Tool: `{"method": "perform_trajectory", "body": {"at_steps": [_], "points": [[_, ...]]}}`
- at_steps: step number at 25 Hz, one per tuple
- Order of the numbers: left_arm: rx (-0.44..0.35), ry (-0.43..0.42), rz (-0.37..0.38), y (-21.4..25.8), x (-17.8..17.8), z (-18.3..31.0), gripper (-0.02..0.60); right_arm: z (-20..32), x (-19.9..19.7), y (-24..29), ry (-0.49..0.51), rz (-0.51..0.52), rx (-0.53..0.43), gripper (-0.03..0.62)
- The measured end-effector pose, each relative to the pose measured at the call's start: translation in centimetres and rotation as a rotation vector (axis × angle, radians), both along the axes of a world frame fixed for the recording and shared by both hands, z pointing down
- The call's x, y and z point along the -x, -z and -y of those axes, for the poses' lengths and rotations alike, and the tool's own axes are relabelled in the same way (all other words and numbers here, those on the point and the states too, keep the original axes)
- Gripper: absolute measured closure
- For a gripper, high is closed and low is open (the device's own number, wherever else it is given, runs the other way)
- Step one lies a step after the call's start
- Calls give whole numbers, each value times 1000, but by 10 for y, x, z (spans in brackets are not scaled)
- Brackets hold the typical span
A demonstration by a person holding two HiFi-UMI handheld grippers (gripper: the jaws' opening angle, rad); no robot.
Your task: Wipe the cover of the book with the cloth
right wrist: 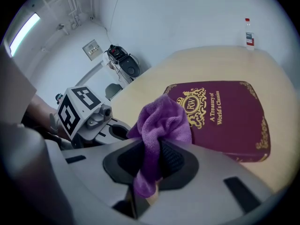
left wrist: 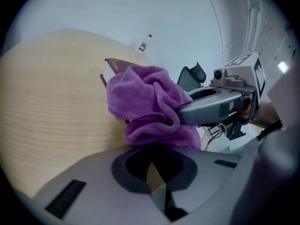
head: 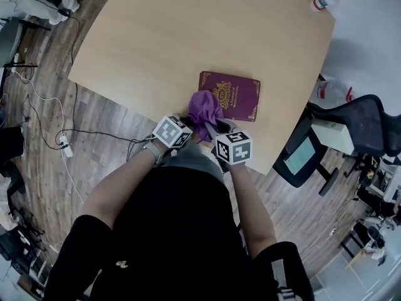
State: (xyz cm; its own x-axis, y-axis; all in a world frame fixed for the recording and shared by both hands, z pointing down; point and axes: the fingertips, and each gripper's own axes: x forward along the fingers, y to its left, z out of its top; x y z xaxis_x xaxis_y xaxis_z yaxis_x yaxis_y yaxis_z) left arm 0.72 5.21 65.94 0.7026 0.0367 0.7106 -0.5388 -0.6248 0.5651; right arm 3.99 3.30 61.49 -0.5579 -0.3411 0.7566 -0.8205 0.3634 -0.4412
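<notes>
A maroon book (head: 233,96) with gold print lies flat near the table's near edge; its cover fills the right gripper view (right wrist: 225,116). My right gripper (right wrist: 152,172) is shut on a bunched purple cloth (right wrist: 161,121), which hangs over the book's near left corner (head: 205,108). In the left gripper view the cloth (left wrist: 145,102) bulges just beyond my left gripper (left wrist: 157,172), hiding most of the book (left wrist: 115,67). The left jaws look closed with nothing between them. The right gripper (left wrist: 211,104) reaches in from the right, and both grippers sit side by side at the table edge (head: 188,127).
The wooden table (head: 188,30) carries a small bottle (head: 326,0) at its far right corner. A black chair (head: 360,127) stands to the right of the table. Cables and a power strip (head: 62,144) lie on the floor at left.
</notes>
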Motion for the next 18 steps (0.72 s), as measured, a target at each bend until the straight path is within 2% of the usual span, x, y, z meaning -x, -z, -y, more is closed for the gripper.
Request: {"method": "perform_trajectory", "body": {"at_steps": [3, 8, 13, 18], "points": [[-25, -46, -7, 13, 2, -3, 561, -4, -6, 8, -51, 21, -18, 510], [-128, -117, -40, 49, 10, 5, 561, -4, -20, 32, -158, 47, -73, 510], [-238, -110, -110, 94, 17, 25, 561, 0, -30, 61, -208, 36, -138, 510], [-332, -56, -186, 146, 29, 55, 561, 11, -37, 101, -263, 35, -222, 510]]}}
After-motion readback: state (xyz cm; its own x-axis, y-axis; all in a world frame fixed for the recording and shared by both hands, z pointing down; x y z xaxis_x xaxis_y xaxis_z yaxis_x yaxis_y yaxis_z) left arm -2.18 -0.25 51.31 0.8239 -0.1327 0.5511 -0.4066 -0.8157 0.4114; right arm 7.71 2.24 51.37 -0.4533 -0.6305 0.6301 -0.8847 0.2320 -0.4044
